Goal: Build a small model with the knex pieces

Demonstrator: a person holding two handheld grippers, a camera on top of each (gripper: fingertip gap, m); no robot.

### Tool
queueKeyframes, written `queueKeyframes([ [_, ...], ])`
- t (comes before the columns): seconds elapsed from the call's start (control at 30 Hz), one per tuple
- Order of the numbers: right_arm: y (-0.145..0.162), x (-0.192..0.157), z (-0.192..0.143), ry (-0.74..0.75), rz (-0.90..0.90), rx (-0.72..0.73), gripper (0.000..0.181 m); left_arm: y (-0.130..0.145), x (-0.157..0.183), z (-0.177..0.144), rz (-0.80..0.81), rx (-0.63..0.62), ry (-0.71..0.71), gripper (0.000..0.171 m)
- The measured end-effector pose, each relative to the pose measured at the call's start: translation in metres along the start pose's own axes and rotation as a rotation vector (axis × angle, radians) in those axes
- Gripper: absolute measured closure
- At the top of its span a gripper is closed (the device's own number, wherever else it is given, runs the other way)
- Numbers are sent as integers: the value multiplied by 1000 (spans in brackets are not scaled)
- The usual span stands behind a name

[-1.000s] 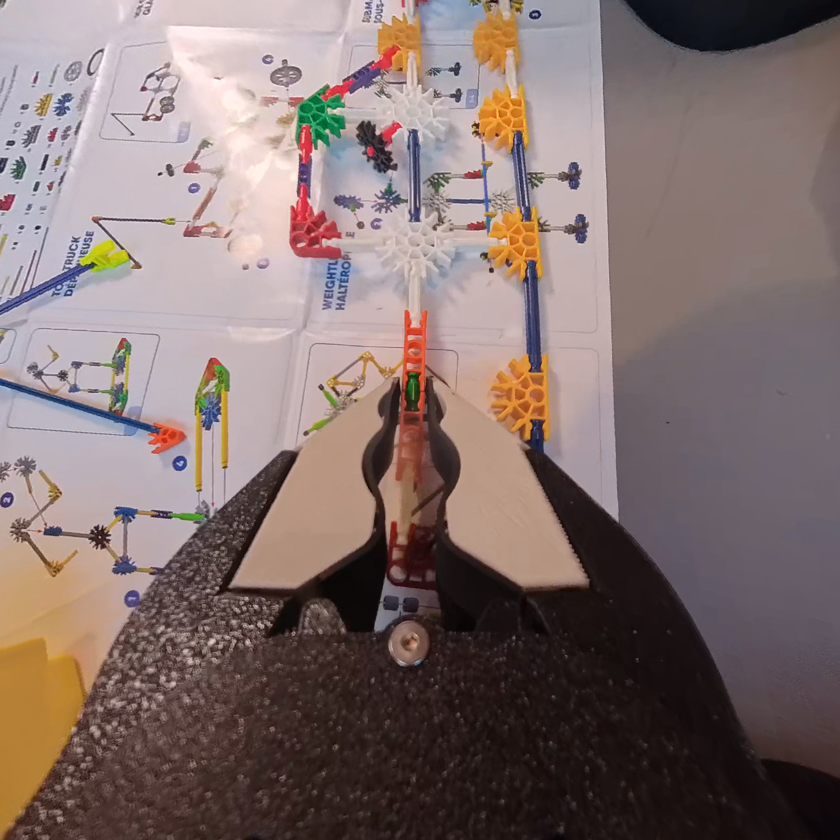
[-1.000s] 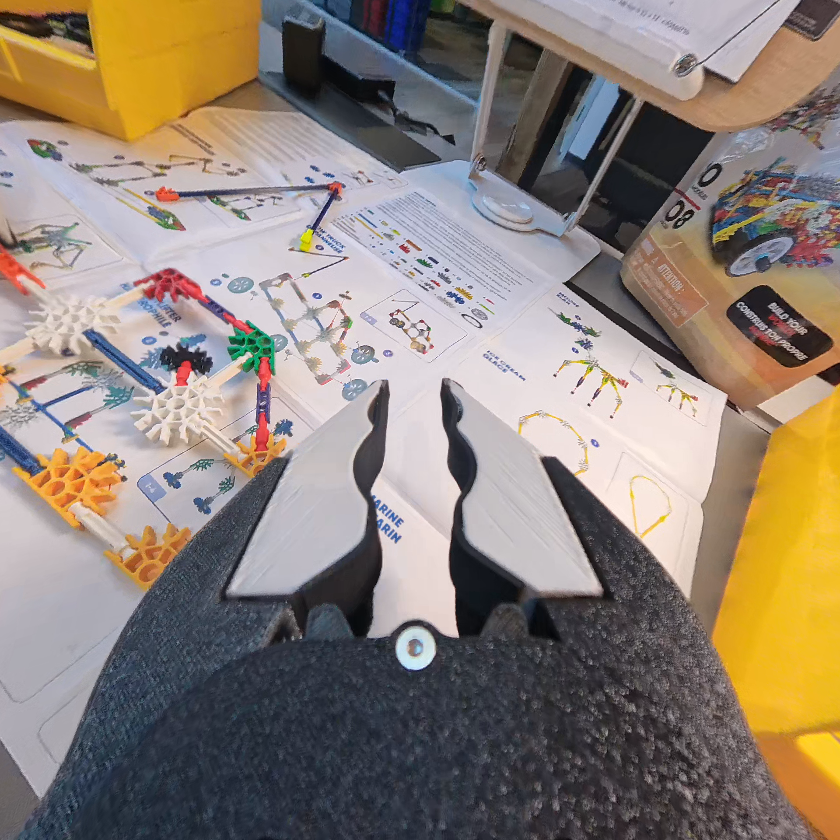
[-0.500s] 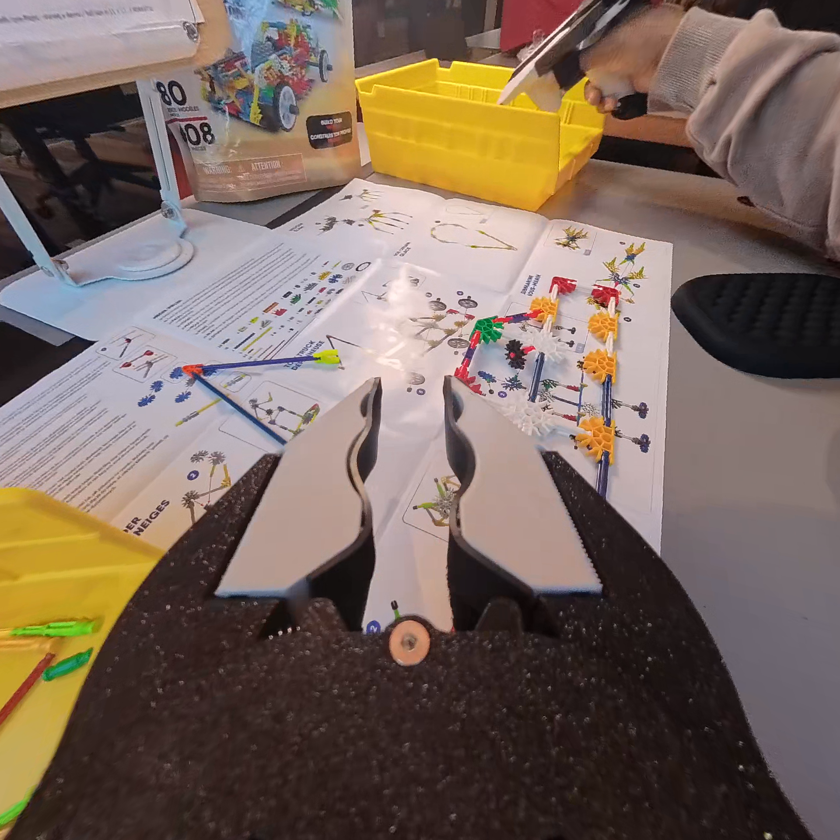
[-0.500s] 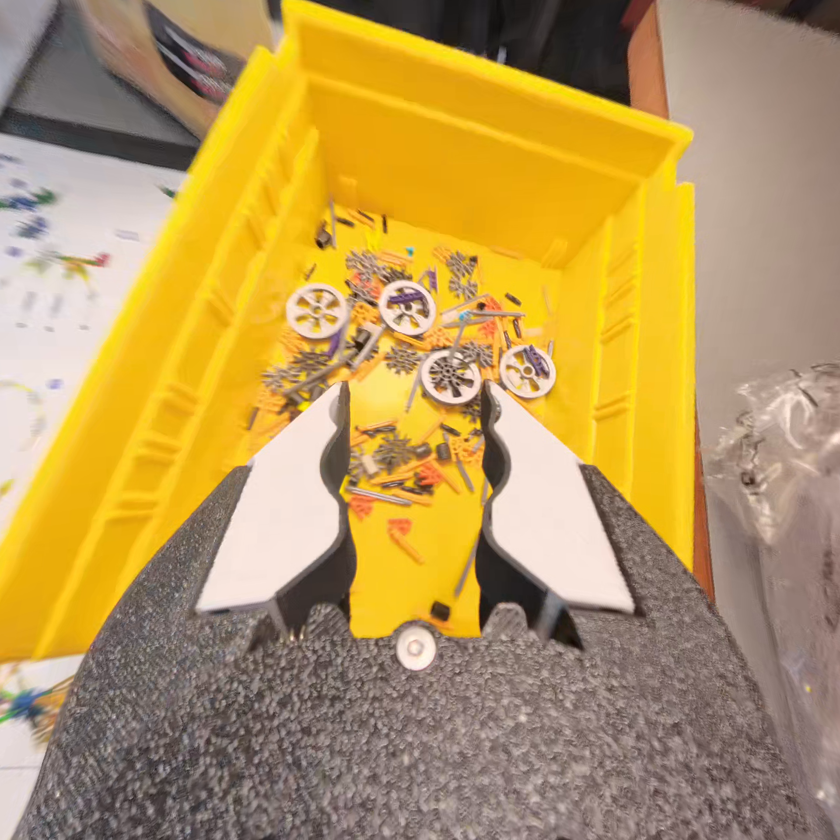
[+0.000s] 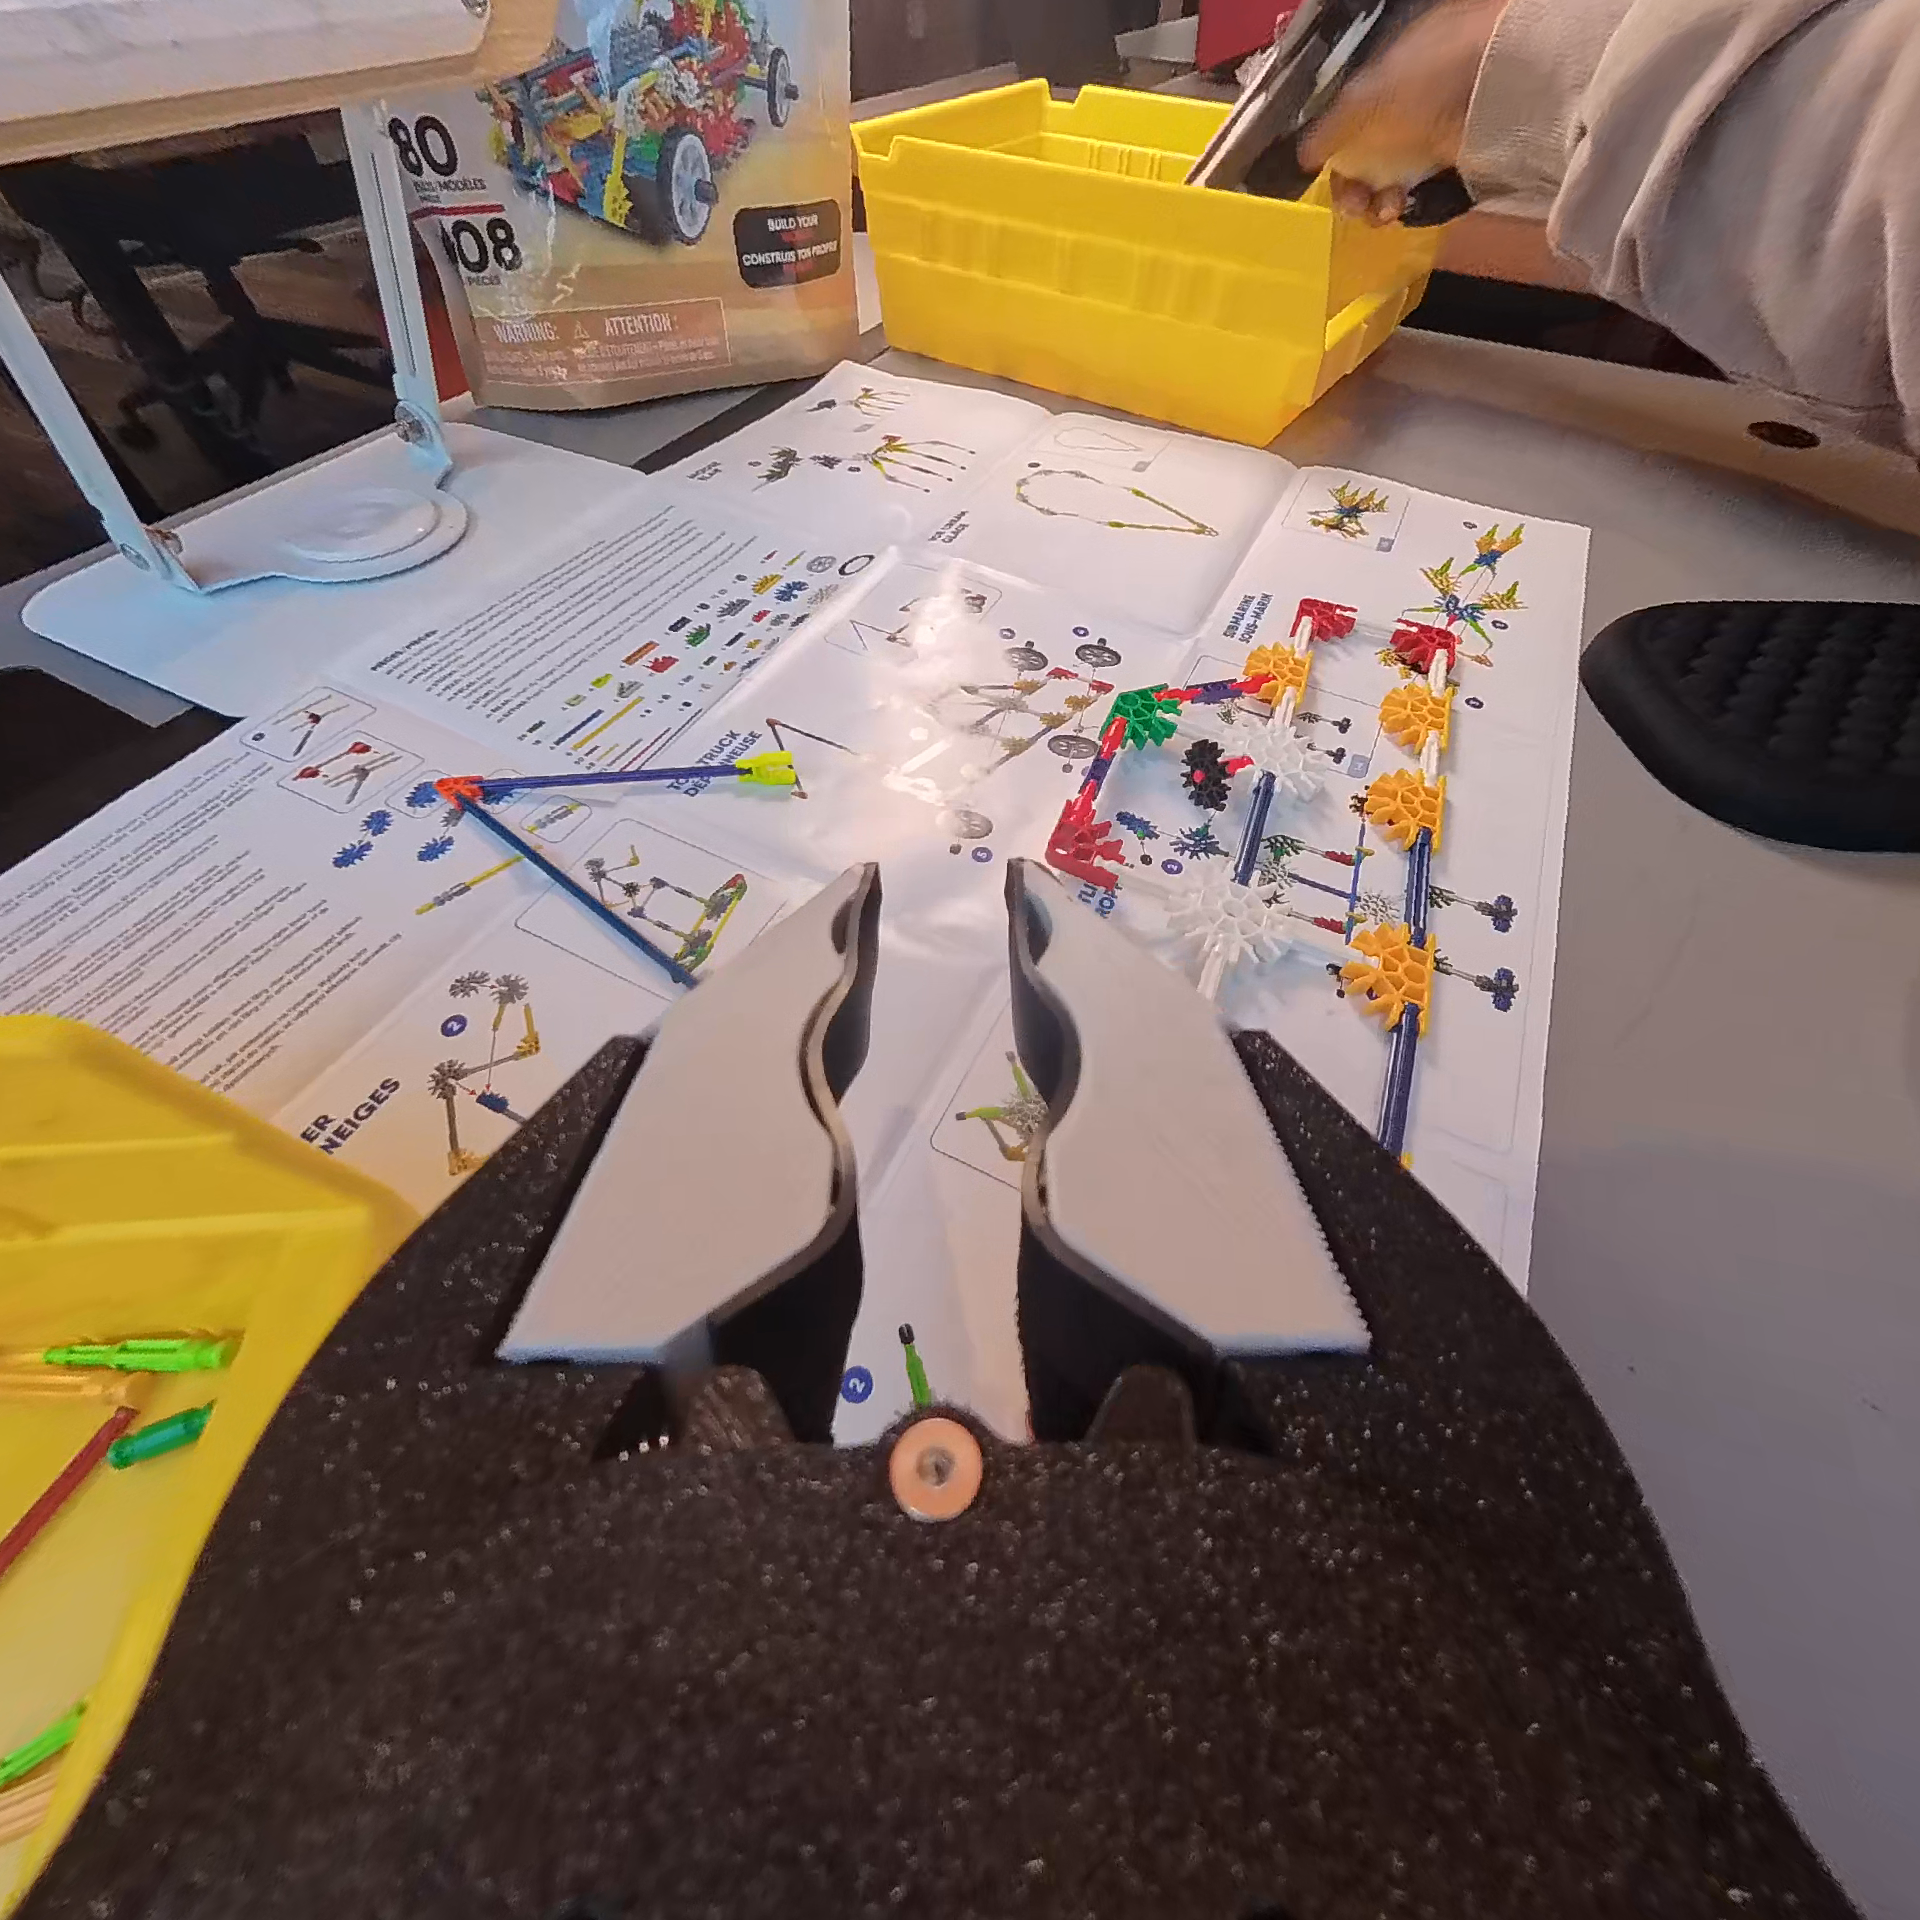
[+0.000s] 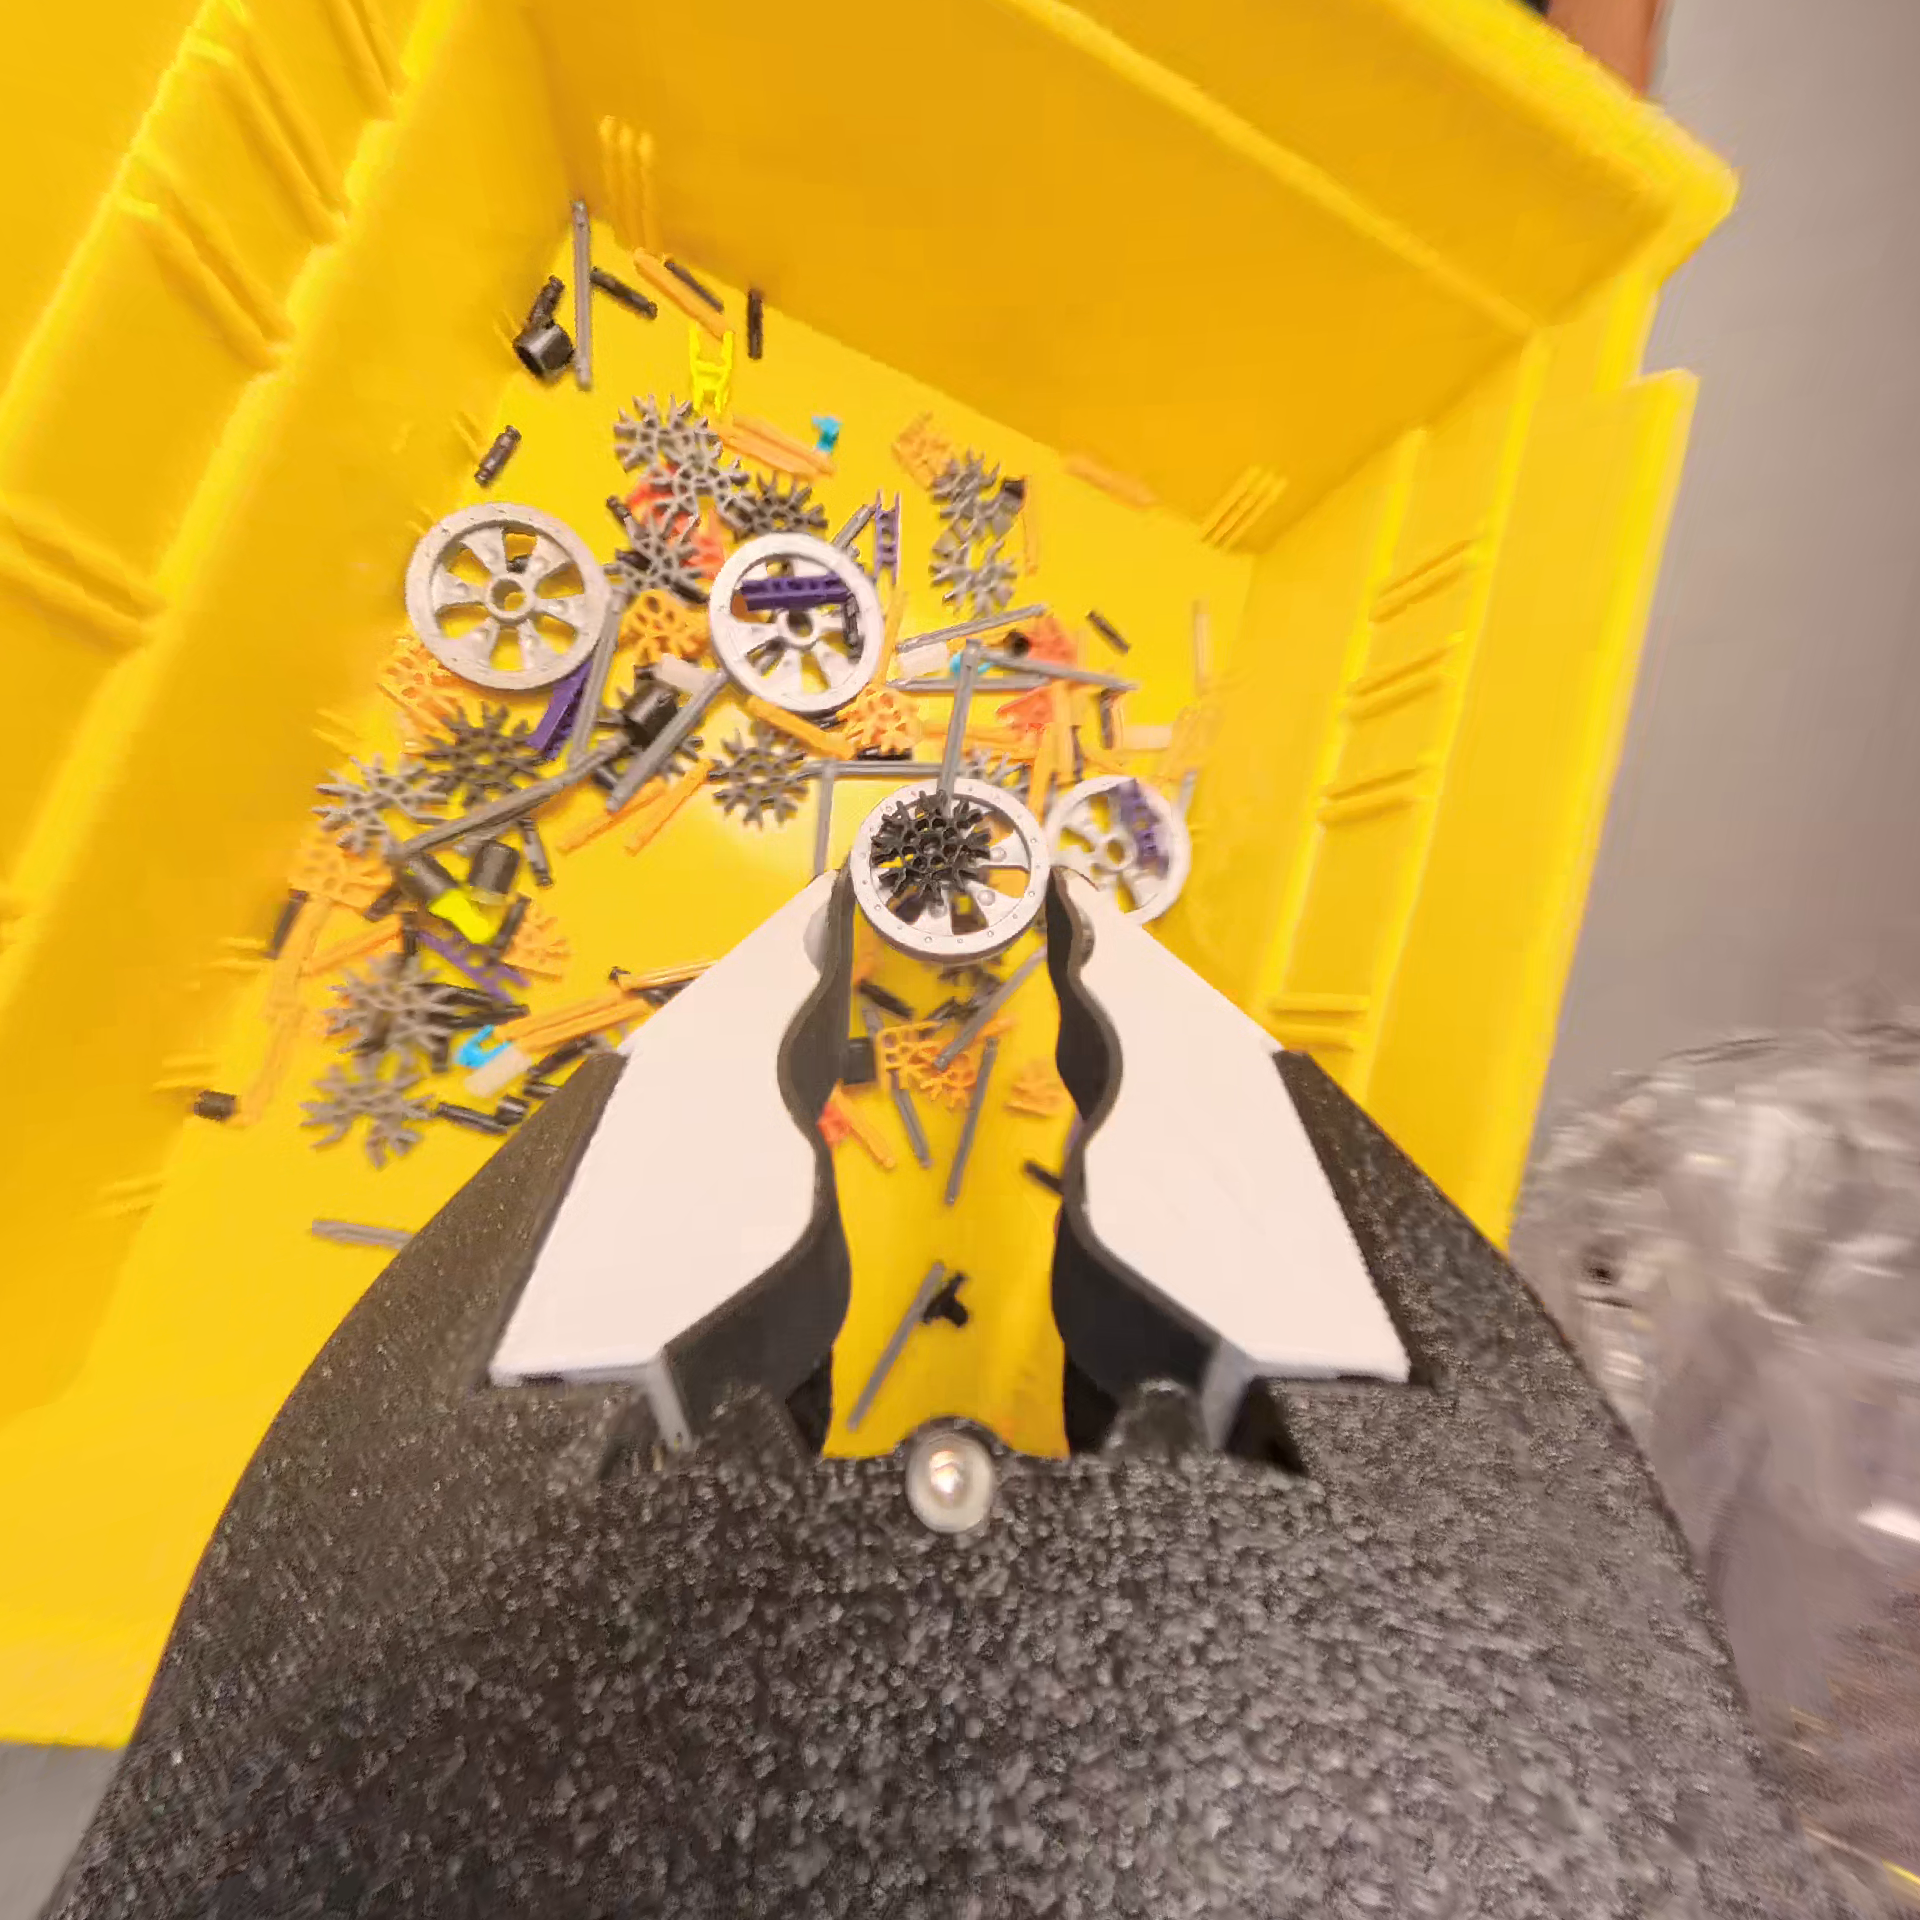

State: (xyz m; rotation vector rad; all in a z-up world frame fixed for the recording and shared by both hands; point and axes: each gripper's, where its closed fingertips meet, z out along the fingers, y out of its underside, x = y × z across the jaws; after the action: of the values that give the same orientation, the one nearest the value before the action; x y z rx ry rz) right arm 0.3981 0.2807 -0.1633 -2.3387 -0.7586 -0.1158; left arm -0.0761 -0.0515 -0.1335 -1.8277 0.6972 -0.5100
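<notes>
My left gripper is open and empty, a little above the white instruction sheet. A flat build of white, orange, red and green connectors and blue rods lies on the sheet just right of its fingertips. My right gripper reaches down into a yellow bin of loose parts. It is shut on a grey spoked wheel, with one pad on each side of the rim. A black snowflake connector sits in the wheel. The left wrist view shows the right gripper in a hand over that bin.
Two blue rods joined by an orange connector lie on the sheet to the left. A second yellow bin with green rods is near left. A printed box, a white stand and a black pad ring the sheet. A clear plastic bag lies right of the parts bin. There is about 60 cm between the tips of the two grippers.
My left gripper let go of the orange and white end of the build and pulled back and up. My right gripper moved from the sheet into the bin, opened wide, then closed on the wheel.
</notes>
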Motion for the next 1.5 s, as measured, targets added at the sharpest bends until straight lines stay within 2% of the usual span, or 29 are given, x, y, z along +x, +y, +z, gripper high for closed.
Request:
queueKeyframes([
  [0.07,-17,19,-24,237,-326,66,145,2,0,1,7,-8,-4,150],
  [0.17,-20,23,-42,510,-950,-51,145,4,1,4,13,-18,-2,149],
  [0.2,-24,21,-45,571,-1097,-50,145,5,2,5,13,-22,1,149],
  [0.37,-35,3,-58,555,-1269,89,145,6,6,6,36,-37,-1,149],
  [0.5,-29,0,-60,509,-1227,125,145,4,10,7,60,-41,0,149],
  [0.6,-29,-4,-65,414,-1018,196,145,3,10,7,64,-37,-5,149],
  [0.67,-33,-17,-73,244,-722,279,145,1,7,6,62,-27,-25,148],
  [0.73,-50,-49,-94,-9,-405,391,145,-1,3,5,50,-18,-46,148],
  [0.77,-63,-68,-108,-110,-294,445,145,-1,1,6,40,-14,-53,148],
  [0.83,-83,-120,-134,-302,-203,513,145,1,-3,7,14,-15,-59,148],
  [0.97,-97,-240,-140,-514,-256,486,145,5,-3,10,-12,-19,-59,148],
  [1.1,-99,-355,-114,-687,-314,439,145,3,-4,10,14,-17,-97,147],
  [1.2,-98,-418,-90,-739,-380,388,145,3,-12,9,-9,-6,-153,145],
  [1.27,-93,-443,-74,-735,-446,333,145,6,-18,9,-25,-19,-192,142],
  [1.4,-75,-461,-55,-710,-531,237,145,14,-31,8,-29,-68,-282,137],
  [1.5,-74,-455,-62,-707,-535,262,125,17,-38,7,-31,-88,-332,132],
])
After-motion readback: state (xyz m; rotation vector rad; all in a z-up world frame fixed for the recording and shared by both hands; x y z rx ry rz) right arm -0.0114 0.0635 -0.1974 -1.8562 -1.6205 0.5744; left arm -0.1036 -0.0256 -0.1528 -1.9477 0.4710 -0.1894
